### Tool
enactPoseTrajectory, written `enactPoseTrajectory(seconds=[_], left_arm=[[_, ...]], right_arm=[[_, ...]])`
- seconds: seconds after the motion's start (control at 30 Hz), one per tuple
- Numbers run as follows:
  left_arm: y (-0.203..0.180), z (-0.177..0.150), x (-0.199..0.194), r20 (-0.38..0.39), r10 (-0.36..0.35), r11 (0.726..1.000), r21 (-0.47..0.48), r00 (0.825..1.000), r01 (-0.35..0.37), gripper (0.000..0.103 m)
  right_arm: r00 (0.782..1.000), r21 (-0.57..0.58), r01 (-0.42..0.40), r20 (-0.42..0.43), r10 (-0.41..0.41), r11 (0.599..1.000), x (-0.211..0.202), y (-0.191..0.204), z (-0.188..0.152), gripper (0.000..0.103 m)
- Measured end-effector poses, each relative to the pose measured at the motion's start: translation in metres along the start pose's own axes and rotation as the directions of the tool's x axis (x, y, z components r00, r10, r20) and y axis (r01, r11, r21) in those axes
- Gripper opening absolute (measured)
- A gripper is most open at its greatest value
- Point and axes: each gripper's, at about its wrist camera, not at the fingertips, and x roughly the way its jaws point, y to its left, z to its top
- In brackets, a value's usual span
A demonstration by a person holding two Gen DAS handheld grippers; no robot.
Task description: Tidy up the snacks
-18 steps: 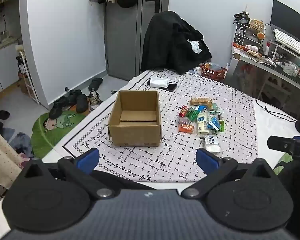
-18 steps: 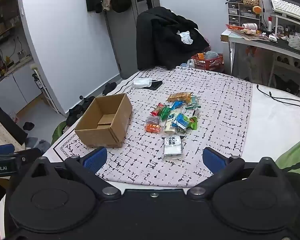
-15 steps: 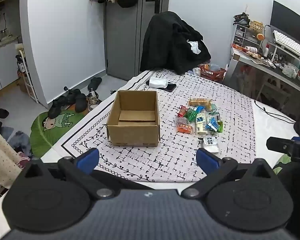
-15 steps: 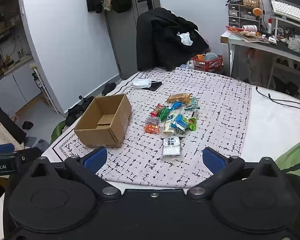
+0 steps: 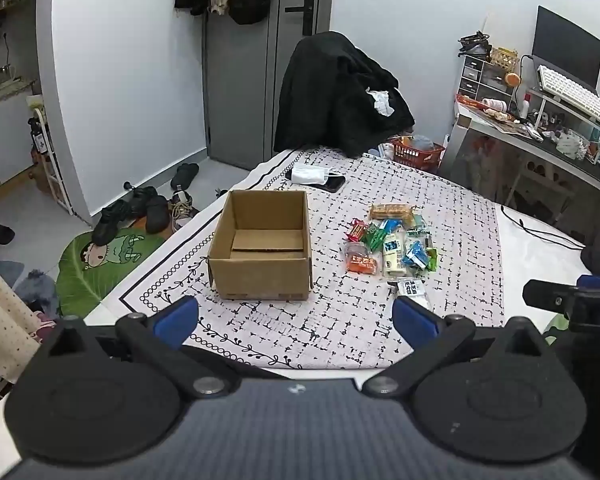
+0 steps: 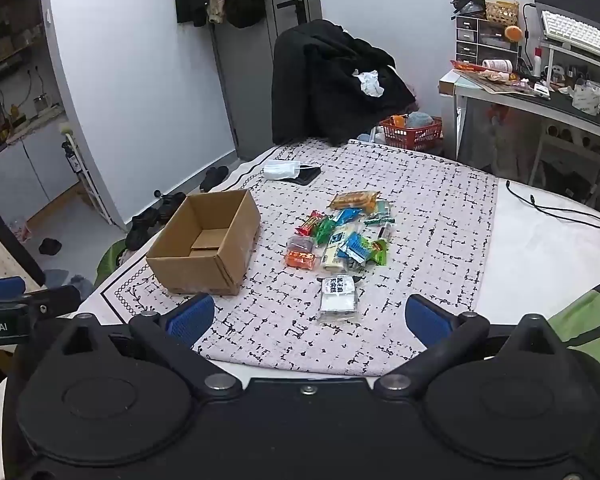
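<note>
An open cardboard box (image 5: 262, 250) sits left of centre in the left wrist view, on a patterned cloth (image 5: 380, 320) over the table; nothing lies in it but a loose cardboard flap on its floor. Just right of the box, with a strip of bare cloth between, the snacks (image 5: 390, 242) lie in a loose heap of bright wrappers, and a white packet (image 6: 338, 298) rests apart from the heap on its near side, low in the middle of the right wrist view. The left gripper (image 5: 296, 318) and the right gripper (image 6: 310, 318) both hang at the cloth's near edge with jaws spread wide and nothing between them. Bare cloth runs along the near edge and on the right side. At the far edge lie a white face mask (image 5: 310, 174) on a dark phone (image 5: 332, 182), a black coat over a chair (image 5: 340, 96) behind them. A cluttered desk (image 5: 540, 136) fills the upper right.
</note>
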Motion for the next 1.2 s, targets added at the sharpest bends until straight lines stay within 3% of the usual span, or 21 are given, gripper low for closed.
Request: enactPoseTrajectory(seconds=[1.2], left_arm=[[-0.0017,0.0013,-0.0028,0.011,-0.012,1.0,-0.004,1.0,0.012,0.103]], right_arm=[[1.0,-0.018,0.025,0.011,-0.025,1.0,-0.0029,0.004,0.0027,0.103]])
